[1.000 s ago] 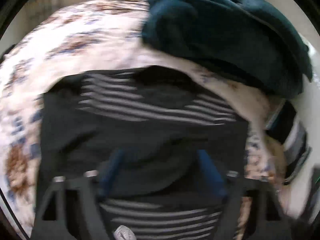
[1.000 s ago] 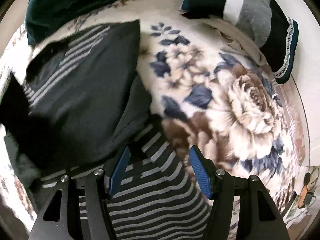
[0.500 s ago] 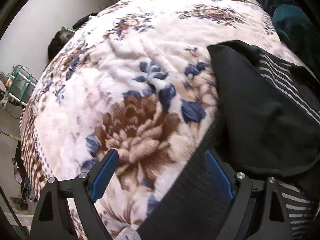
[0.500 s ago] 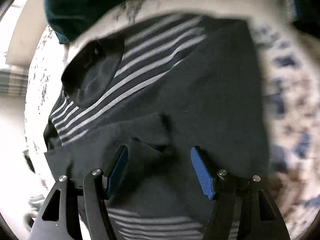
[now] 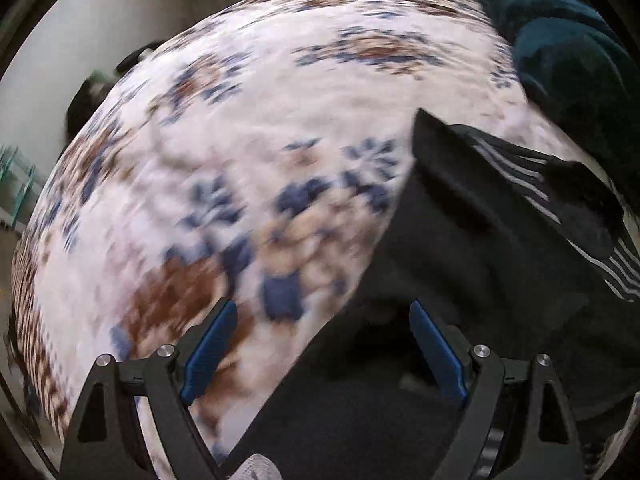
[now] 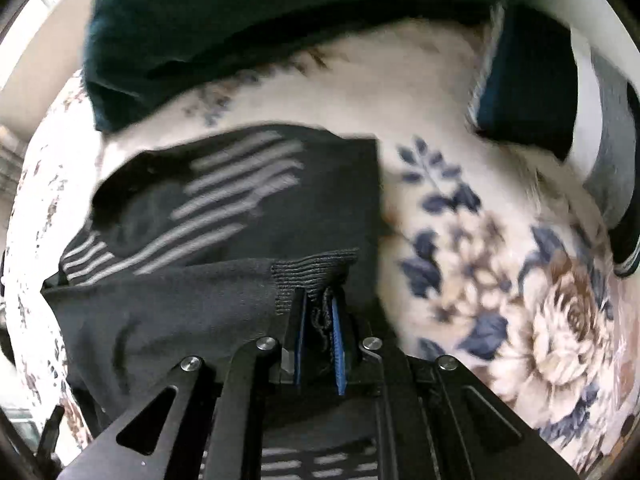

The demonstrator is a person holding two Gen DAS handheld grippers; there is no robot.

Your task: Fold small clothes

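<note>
Right gripper [image 6: 319, 316] had just clenched the ribbed hem of the black grey-striped knit garment [image 6: 224, 216]; left gripper [image 5: 320, 344] gaped wide over its left edge, bare floral fleece blanket [image 5: 224, 152] stretching left and far.

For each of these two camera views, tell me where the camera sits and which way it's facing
Left wrist: rides the open left gripper, looks steeply down at the floral blanket and the dark garment's edge; only its fingers show.
Right wrist: rides the right gripper, looks down where its jaws have just closed on the garment's ribbed cuff.
Shared: the garment, the blanket and the teal cloth.
</note>
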